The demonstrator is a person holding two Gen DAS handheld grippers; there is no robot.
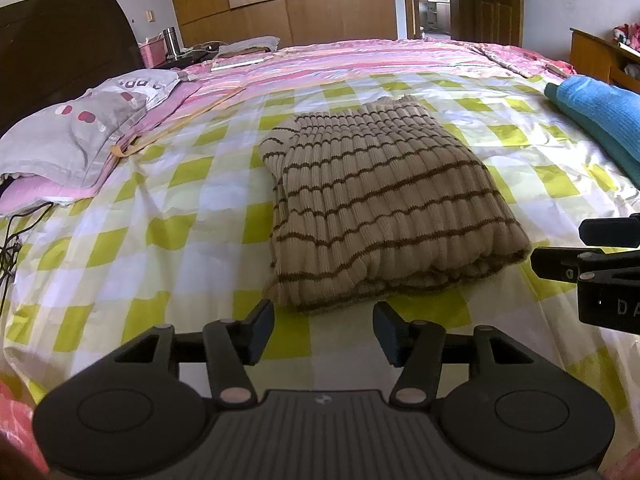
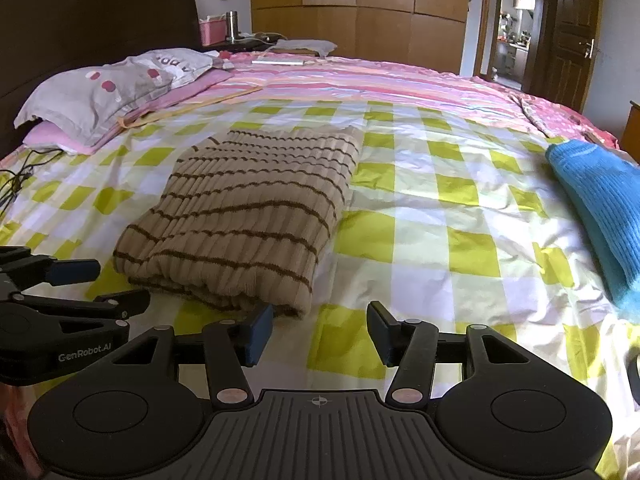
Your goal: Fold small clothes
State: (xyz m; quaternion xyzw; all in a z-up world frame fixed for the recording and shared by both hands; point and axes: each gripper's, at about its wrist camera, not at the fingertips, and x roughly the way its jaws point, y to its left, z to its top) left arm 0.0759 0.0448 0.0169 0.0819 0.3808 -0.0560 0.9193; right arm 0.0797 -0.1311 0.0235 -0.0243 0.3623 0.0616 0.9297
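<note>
A tan ribbed sweater with brown stripes (image 1: 380,204) lies folded into a rectangle on the checked bedsheet (image 1: 180,208). It also shows in the right wrist view (image 2: 248,216). My left gripper (image 1: 323,332) is open and empty, just in front of the sweater's near edge. My right gripper (image 2: 320,334) is open and empty, by the sweater's near right corner. The right gripper shows at the right edge of the left wrist view (image 1: 556,252). The left gripper shows at the left edge of the right wrist view (image 2: 116,284).
A folded blue knit garment (image 2: 600,216) lies at the right of the bed, also in the left wrist view (image 1: 600,120). A grey pillow (image 1: 88,124) and a pink quilt (image 1: 360,60) lie at the back. A dark headboard (image 2: 100,12) and a wooden wardrobe (image 2: 360,8) stand behind.
</note>
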